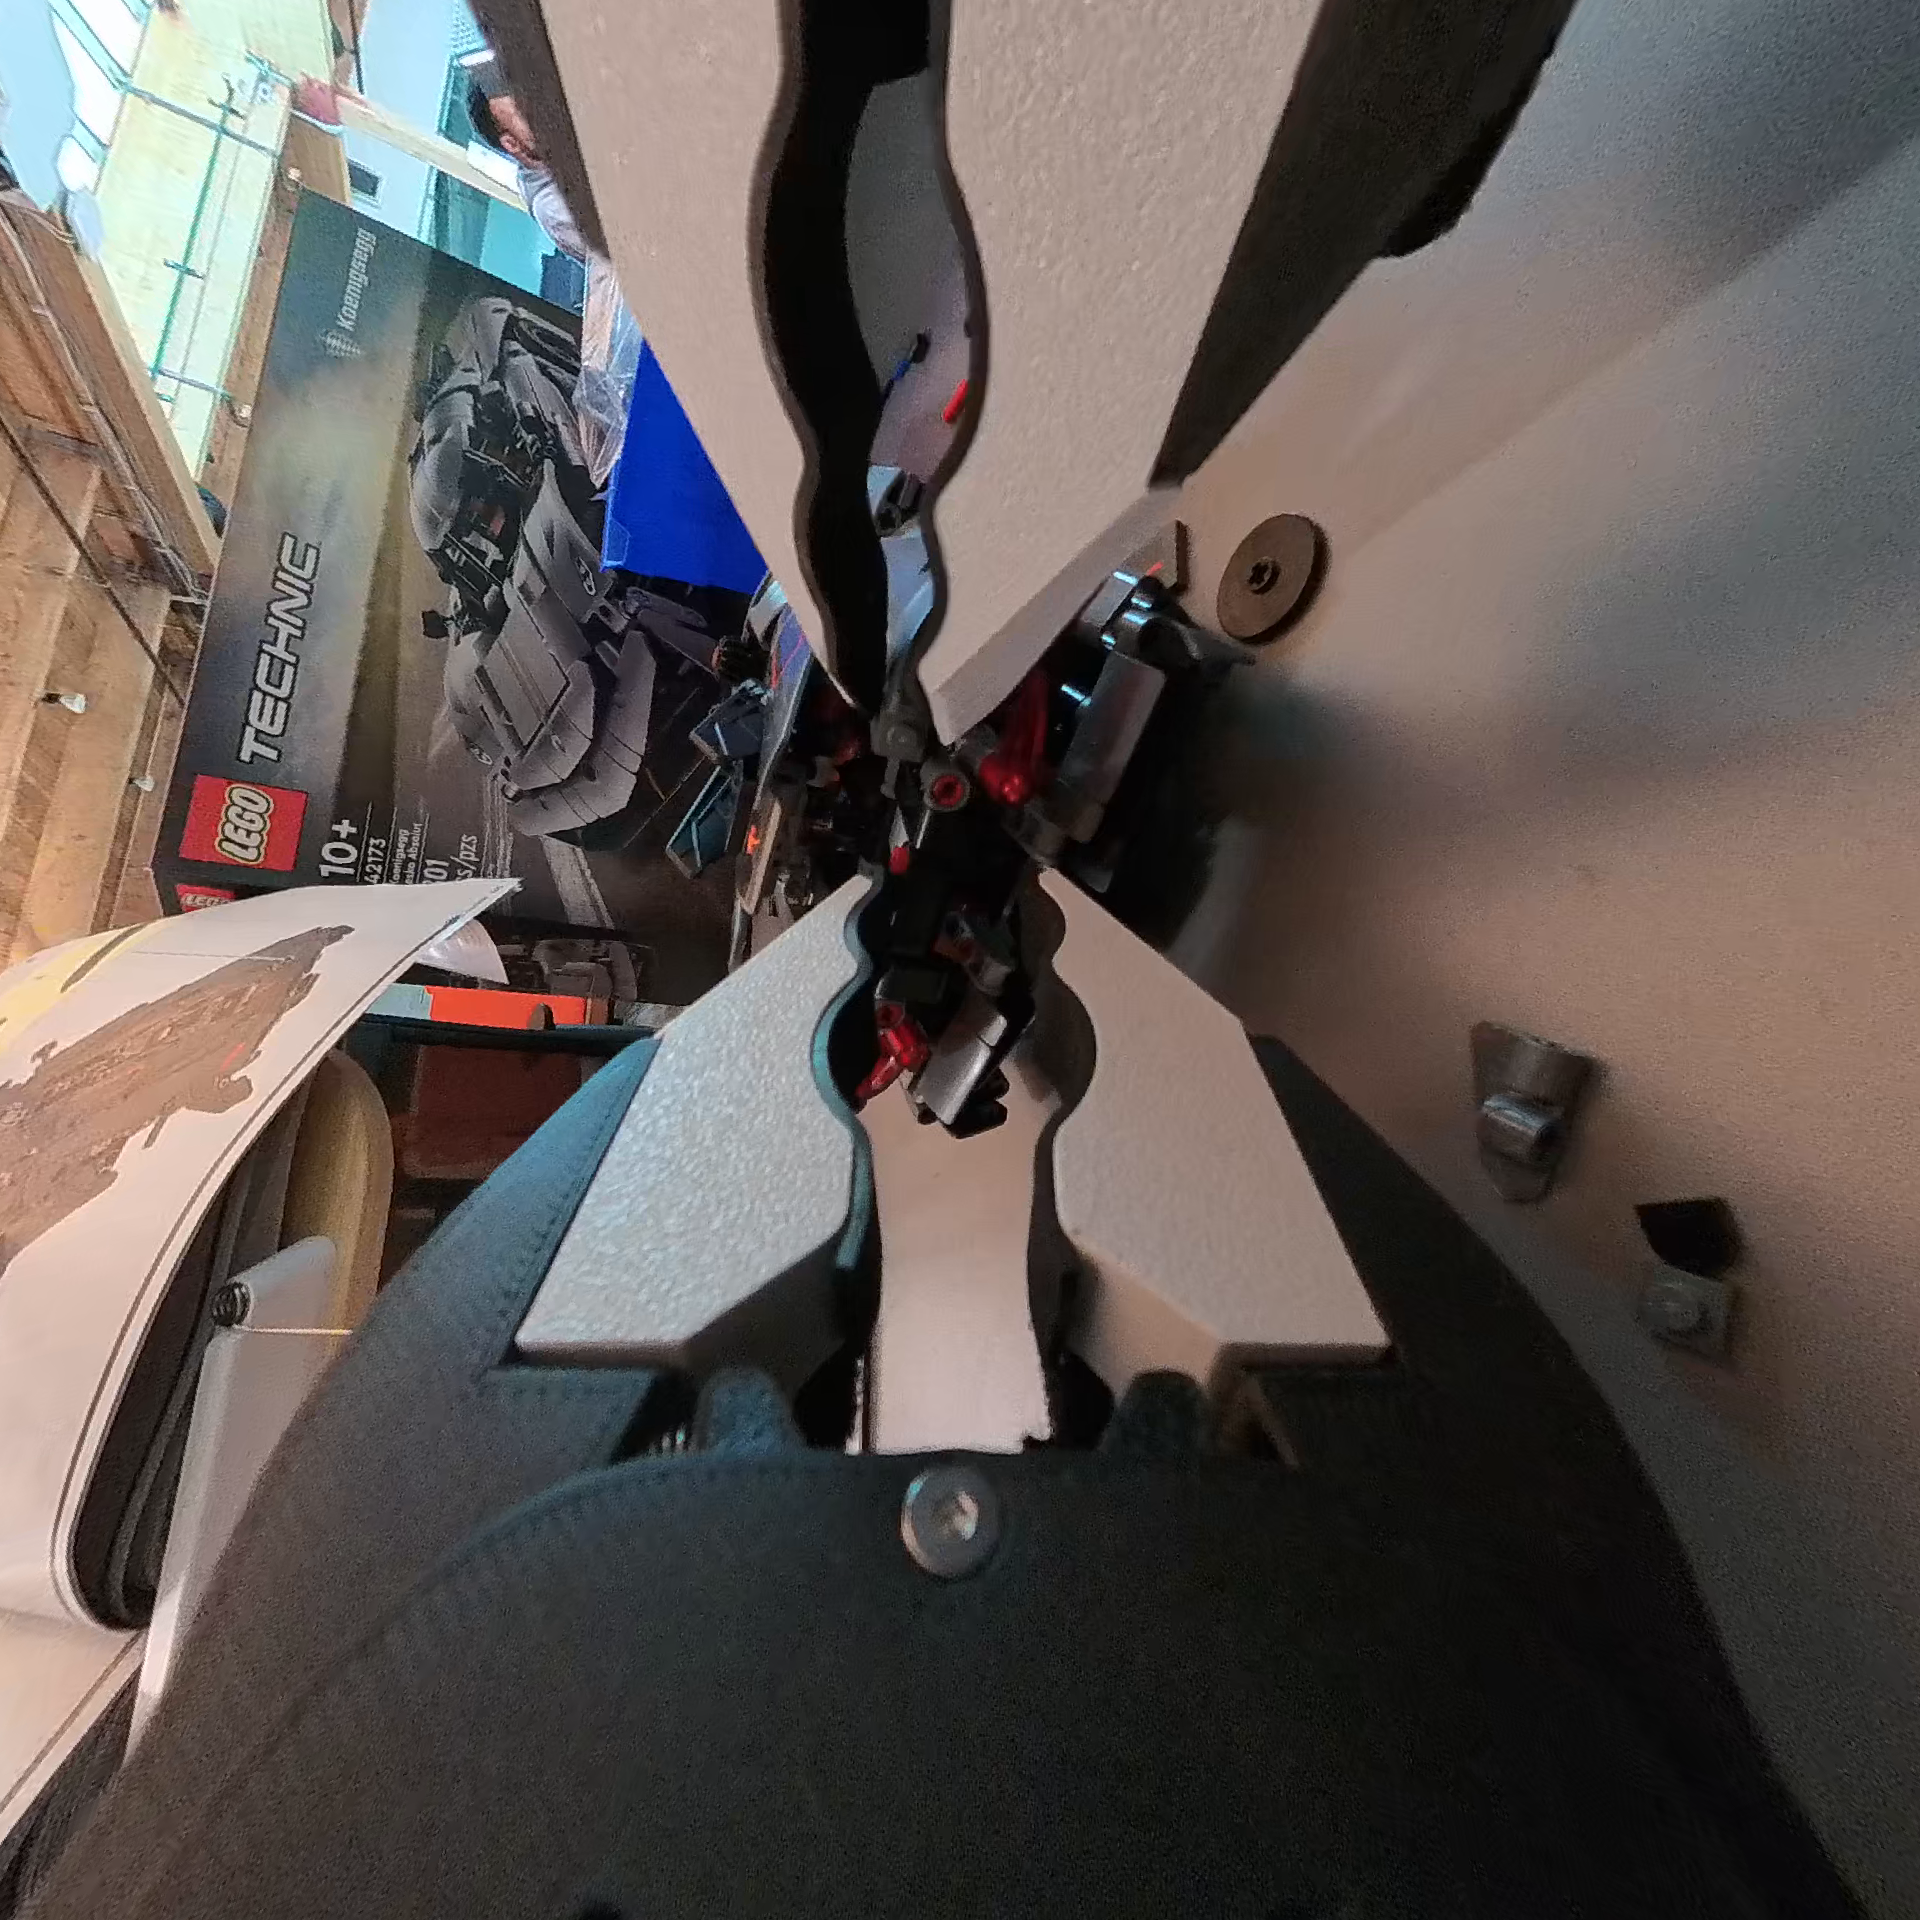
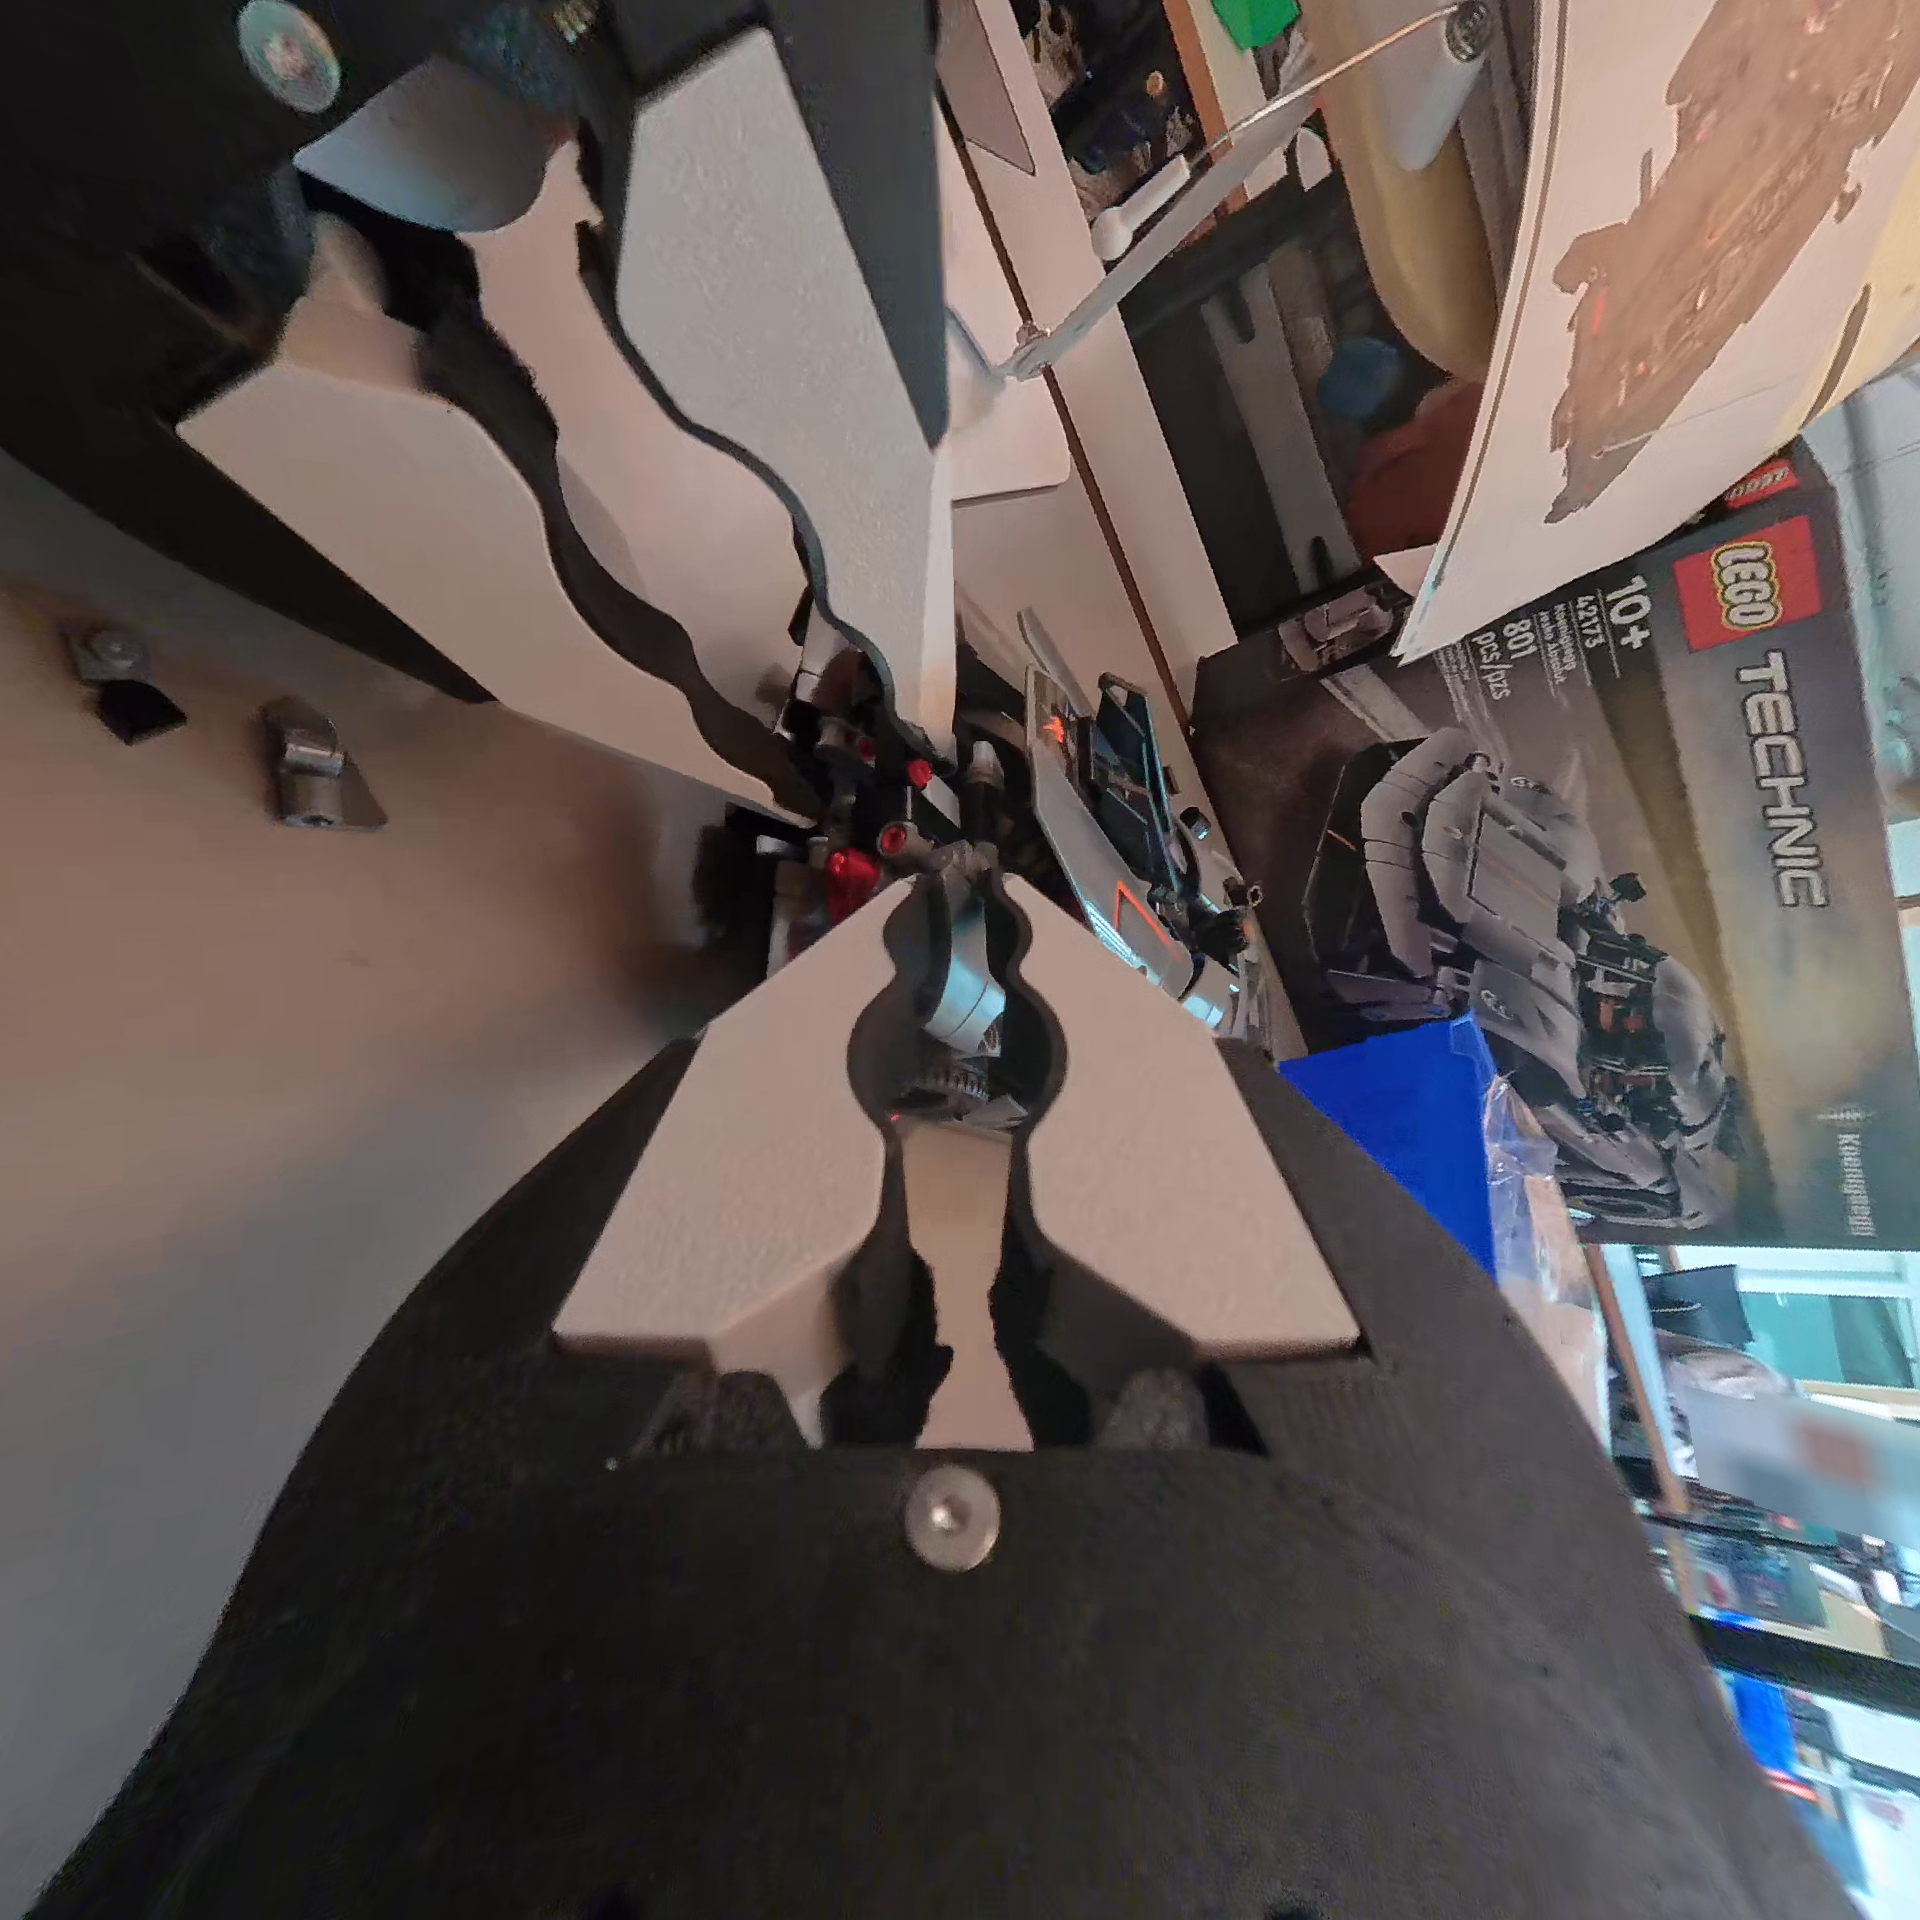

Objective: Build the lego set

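In the left wrist view, an instruction sheet [image 1: 197,1049] curls in at nine o'clock beside the set's box [image 1: 416,582], with a blue bin [image 1: 665,488] behind. The left gripper [image 1: 945,914] sits at centre, its jaws narrow around the dark lego model [image 1: 935,821] with red pins; the right gripper [image 1: 894,707] meets it from twelve o'clock. Two loose grey pieces [image 1: 1527,1101] lie at three o'clock on the white table [image 1: 1662,727].

Only the right wrist view shows the model's grey body panel [image 2: 1101,831] at two o'clock. There the right gripper [image 2: 951,894] pinches a grey part of the model. The grippers hide most of the model, so the exact grip is hard to tell.
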`<state>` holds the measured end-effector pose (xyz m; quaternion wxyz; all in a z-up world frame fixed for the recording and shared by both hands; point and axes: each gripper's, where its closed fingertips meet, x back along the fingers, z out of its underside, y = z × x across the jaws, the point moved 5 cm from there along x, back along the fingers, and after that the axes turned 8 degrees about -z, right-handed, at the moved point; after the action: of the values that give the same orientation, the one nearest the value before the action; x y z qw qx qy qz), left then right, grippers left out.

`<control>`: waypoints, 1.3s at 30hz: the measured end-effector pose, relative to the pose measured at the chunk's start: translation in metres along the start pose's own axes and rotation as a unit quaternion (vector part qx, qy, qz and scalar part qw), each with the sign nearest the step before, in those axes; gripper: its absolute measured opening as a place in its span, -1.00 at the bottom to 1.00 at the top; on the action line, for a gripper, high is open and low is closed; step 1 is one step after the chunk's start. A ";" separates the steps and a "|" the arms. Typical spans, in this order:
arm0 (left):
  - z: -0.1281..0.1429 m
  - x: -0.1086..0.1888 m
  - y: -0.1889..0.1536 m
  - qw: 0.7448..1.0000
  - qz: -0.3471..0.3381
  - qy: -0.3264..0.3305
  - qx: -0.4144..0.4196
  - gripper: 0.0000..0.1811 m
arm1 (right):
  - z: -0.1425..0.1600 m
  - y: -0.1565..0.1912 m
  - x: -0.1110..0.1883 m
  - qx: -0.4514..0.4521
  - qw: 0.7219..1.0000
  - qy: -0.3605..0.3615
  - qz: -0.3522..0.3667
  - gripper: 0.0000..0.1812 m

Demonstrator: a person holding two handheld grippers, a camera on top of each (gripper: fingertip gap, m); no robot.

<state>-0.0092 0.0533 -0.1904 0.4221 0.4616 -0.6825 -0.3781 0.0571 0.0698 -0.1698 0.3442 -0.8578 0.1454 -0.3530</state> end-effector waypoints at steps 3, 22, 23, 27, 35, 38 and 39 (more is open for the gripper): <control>0.000 0.000 0.001 1.000 -0.002 0.000 0.000 -0.76 | 0.000 -0.003 0.001 -0.022 1.000 -0.008 -0.003 -0.92; -0.004 0.001 0.004 1.000 0.002 -0.005 -0.002 -0.69 | 0.001 -0.011 0.005 -0.073 0.997 -0.028 -0.003 -0.92; -0.004 0.003 0.006 1.000 0.003 -0.008 -0.002 -0.70 | 0.001 -0.010 0.004 -0.064 0.998 -0.025 0.001 -0.92; 0.011 0.010 0.026 1.000 -0.011 -0.008 0.023 -0.73 | 0.002 -0.009 0.004 -0.060 0.998 -0.024 0.001 -0.92; 0.039 -0.001 0.033 0.995 0.003 0.019 0.096 -0.81 | 0.001 -0.009 0.006 -0.063 0.998 -0.028 0.004 -0.92; 0.044 -0.003 0.034 0.995 0.001 0.025 0.098 -0.90 | 0.001 -0.010 0.006 -0.062 0.998 -0.028 0.005 -0.92; 0.044 -0.003 0.035 0.995 0.002 0.024 0.101 -0.91 | 0.001 -0.010 0.006 -0.063 0.998 -0.028 0.005 -0.92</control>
<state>-0.0597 0.0720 -0.1754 0.3899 0.5096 -0.7077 -0.2957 0.0626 0.0743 -0.1608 0.2955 -0.8864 0.1622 -0.3173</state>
